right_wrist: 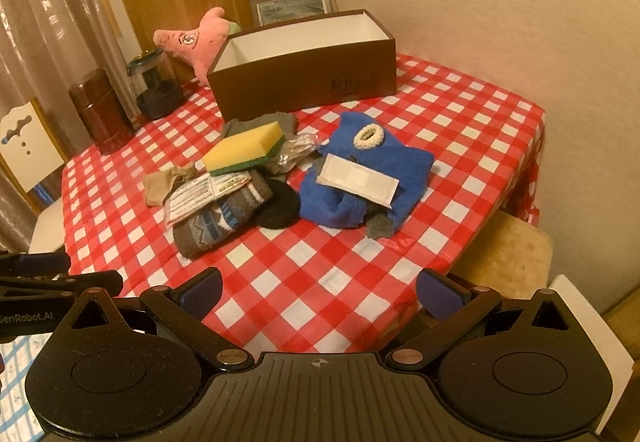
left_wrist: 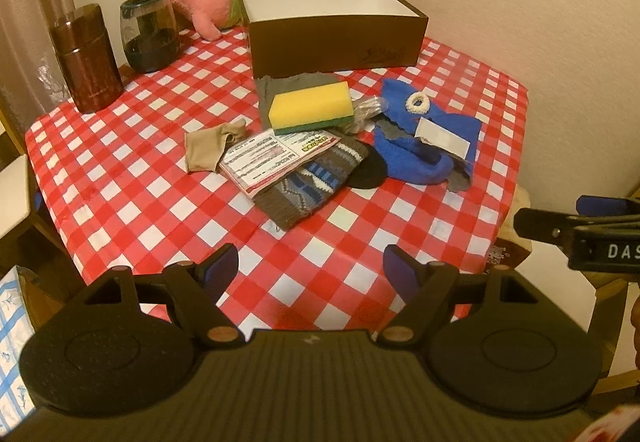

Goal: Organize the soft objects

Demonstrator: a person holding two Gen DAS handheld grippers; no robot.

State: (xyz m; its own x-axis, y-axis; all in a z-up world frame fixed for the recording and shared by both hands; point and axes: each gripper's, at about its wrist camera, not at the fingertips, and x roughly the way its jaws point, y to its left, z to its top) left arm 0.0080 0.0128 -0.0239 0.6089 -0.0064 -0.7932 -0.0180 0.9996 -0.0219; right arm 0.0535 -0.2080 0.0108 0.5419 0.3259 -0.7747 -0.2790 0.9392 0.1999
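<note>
Left wrist: left tongs (left_wrist: 311,267) apart | right tongs (right_wrist: 319,291) apart | sponge (left_wrist: 311,107) near box (left_wrist: 336,42)

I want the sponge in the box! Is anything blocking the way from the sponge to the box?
No. The yellow sponge sits right in front of the open brown box; only a grey cloth lies flat beneath and between them.

Yellow sponge (left_wrist: 311,107) atop sock pile (left_wrist: 316,170) (jumbled), open box (left_wrist: 334,32) behind
</note>
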